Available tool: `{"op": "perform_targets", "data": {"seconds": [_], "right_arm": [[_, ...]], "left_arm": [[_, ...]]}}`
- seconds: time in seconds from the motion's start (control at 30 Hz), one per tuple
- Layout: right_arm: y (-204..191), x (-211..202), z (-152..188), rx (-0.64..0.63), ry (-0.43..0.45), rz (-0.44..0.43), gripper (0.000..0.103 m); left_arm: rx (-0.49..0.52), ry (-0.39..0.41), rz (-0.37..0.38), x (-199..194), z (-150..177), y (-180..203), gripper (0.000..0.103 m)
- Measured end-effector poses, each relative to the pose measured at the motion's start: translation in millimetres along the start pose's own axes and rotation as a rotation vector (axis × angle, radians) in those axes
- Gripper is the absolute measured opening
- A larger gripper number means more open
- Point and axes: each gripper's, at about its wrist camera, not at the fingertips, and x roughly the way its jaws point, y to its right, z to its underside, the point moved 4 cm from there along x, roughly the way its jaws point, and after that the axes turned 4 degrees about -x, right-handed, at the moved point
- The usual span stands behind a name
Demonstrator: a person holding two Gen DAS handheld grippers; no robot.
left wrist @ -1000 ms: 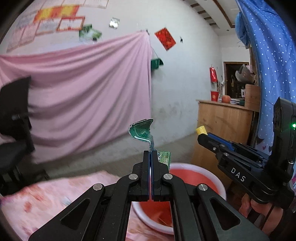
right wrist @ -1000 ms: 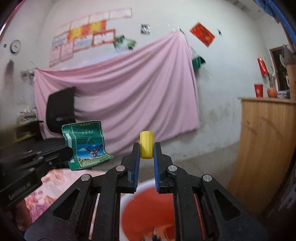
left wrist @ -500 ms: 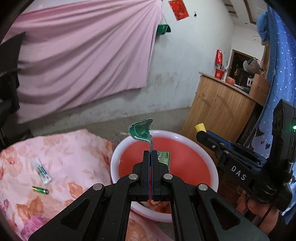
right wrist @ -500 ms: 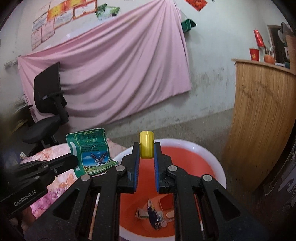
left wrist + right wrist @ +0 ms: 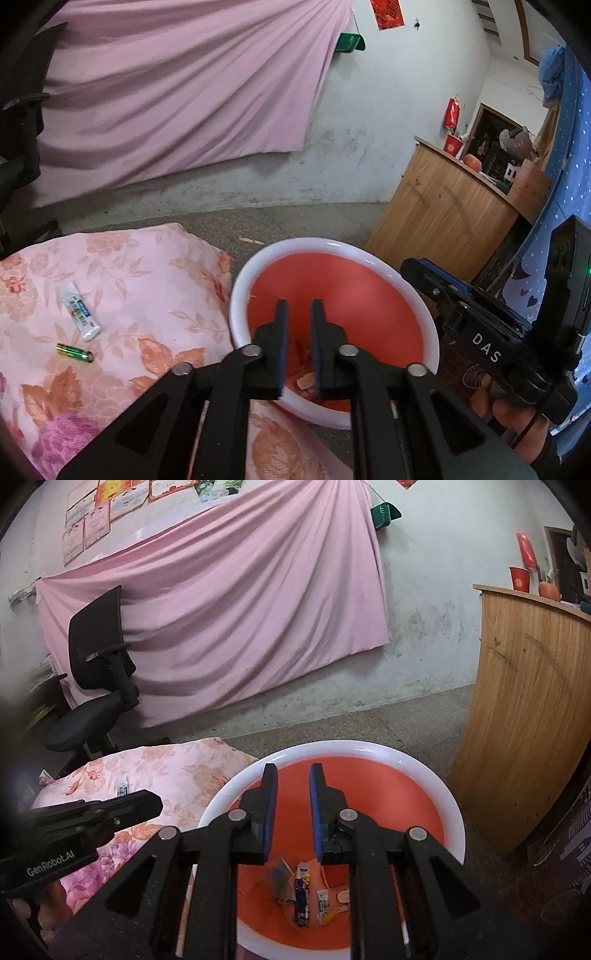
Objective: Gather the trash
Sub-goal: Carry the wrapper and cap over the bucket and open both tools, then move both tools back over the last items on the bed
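Two items remain left of our left claw point(image 5: 298, 334), whose jaws are opening and empty: a small tube point(image 5: 79, 311) and battery point(image 5: 74, 351) on the floral bedding point(image 5: 147, 295); reaching could drag the cloth.

Our right claw point(image 5: 291, 805), jaws also opening and empty, hangs over the basin point(image 5: 456, 834); trash point(image 5: 303, 893) lies below, concrete floor point(image 5: 369, 723) beyond.

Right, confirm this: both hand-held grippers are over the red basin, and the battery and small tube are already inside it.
Partly wrong. Both the left hand-held gripper and right hand-held gripper are over the red basin, jaws opening and empty. But the left wrist view shows the battery and small tube still lying on the floral cloth.
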Motion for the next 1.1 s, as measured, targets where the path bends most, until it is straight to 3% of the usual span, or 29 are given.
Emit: {"op": "perform_targets", "data": {"seconds": [0.17,0.37,0.43,0.6,0.73,1.1], "right_arm": [[-7.1,-5.6,-5.7,0.002,0.042,-0.018,0.062],[-19.8,-12.8,-17.9,0.004,0.106,-0.022,0.08],[-25.9,-16.0,-21.8,0.003,0.136,-0.029,0.086],[-40.4,-24.7,-29.0,-0.008,0.214,-0.045,0.1],[-55.5,-33.9,-35.9,-0.018,0.295,-0.068,0.103],[-111.1,-49.9,-46.2,-0.125,0.476,-0.159,0.103]], "left_arm": [[-0.023,0.083,-0.047,-22.0,-3.2,-16.7,0.024],[-0.042,0.206,-0.131,-58.0,-11.5,-38.8,0.045],[-0.038,0.249,-0.162,-72.8,-14.5,-47.1,0.056],[-0.022,0.357,-0.235,-103.0,-15.8,-64.7,0.096],[0.008,0.44,-0.286,-124.8,-10.9,-75.9,0.1],[0.05,0.553,-0.349,-163.6,2.8,-107.4,0.1]]}}
